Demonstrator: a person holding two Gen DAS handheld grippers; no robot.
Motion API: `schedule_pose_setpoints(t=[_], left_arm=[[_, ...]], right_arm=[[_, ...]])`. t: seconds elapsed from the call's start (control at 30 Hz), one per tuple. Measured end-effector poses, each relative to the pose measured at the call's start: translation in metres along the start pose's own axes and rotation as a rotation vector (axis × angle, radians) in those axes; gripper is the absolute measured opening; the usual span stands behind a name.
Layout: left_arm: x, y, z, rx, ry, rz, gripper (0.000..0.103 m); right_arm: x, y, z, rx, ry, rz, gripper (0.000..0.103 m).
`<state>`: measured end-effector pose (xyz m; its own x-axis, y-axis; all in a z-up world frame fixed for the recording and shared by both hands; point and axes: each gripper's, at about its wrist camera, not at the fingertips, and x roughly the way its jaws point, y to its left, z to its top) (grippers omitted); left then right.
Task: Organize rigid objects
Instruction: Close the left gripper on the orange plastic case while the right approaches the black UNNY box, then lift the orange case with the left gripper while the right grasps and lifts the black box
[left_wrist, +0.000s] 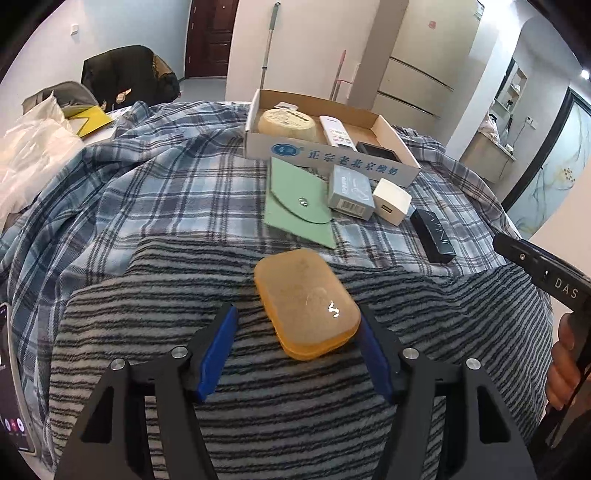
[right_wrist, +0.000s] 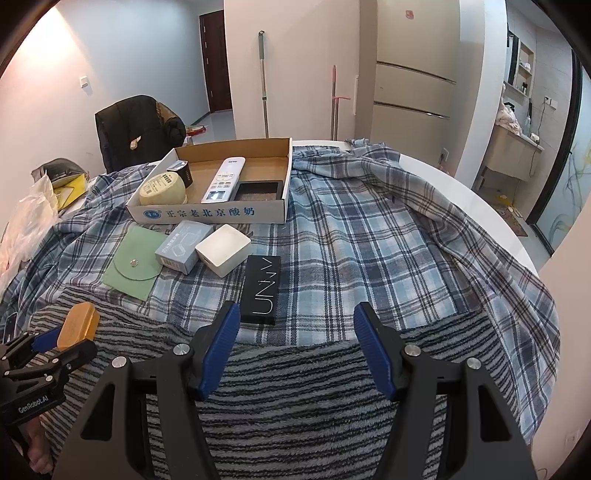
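The orange case (left_wrist: 308, 302) sat right at the left claw (left_wrist: 295, 332), on the striped blanket (left_wrist: 295, 406), long axis running away and a bit left; one pad looked to touch its right edge, the other stood clear, so not gripped. The right claw (right_wrist: 293, 338) hung half open and empty, the black box (right_wrist: 263, 290) reading "UNNY" just ahead to its left. The cardboard tray (right_wrist: 207, 216) further back read "正宗老北京酸奶". The left tool said "GenRobot.AI", the right "DAS".
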<state>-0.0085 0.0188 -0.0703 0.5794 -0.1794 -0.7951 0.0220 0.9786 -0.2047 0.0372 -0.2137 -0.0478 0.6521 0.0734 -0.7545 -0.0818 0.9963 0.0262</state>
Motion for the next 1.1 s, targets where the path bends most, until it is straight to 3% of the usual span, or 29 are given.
schedule_pose_setpoints(t=[0.2,0.33,0.47,0.53,0.83,0.9,1.0,1.1], left_arm=[[-0.006,0.005,0.003,-0.037,-0.016,0.000,0.067],[0.005,0.006,0.012,-0.087,-0.005,-0.047,0.067],[0.014,0.009,0.017,-0.125,-0.020,-0.024,0.066],[0.014,0.007,0.016,-0.109,-0.021,0.004,0.048],[0.010,0.004,0.009,-0.075,-0.034,-0.036,0.045],[0.004,0.004,0.012,-0.072,-0.061,-0.026,0.045],[-0.013,-0.009,0.028,0.014,-0.117,-0.005,0.045],[-0.034,-0.019,0.050,0.052,-0.204,-0.015,0.045]], right_arm=[[0.001,0.000,-0.001,0.004,0.005,0.002,0.063],[0.002,-0.005,-0.003,0.033,0.005,0.012,0.063],[-0.001,-0.008,-0.001,0.037,-0.005,0.000,0.063],[0.000,-0.009,-0.001,0.034,0.000,-0.005,0.063],[0.007,-0.005,-0.001,0.024,0.023,0.003,0.063],[0.006,-0.003,0.000,0.016,0.018,-0.001,0.063],[0.008,0.000,0.008,0.000,0.012,-0.006,0.063],[0.011,0.000,0.019,0.016,0.018,0.036,0.063]])
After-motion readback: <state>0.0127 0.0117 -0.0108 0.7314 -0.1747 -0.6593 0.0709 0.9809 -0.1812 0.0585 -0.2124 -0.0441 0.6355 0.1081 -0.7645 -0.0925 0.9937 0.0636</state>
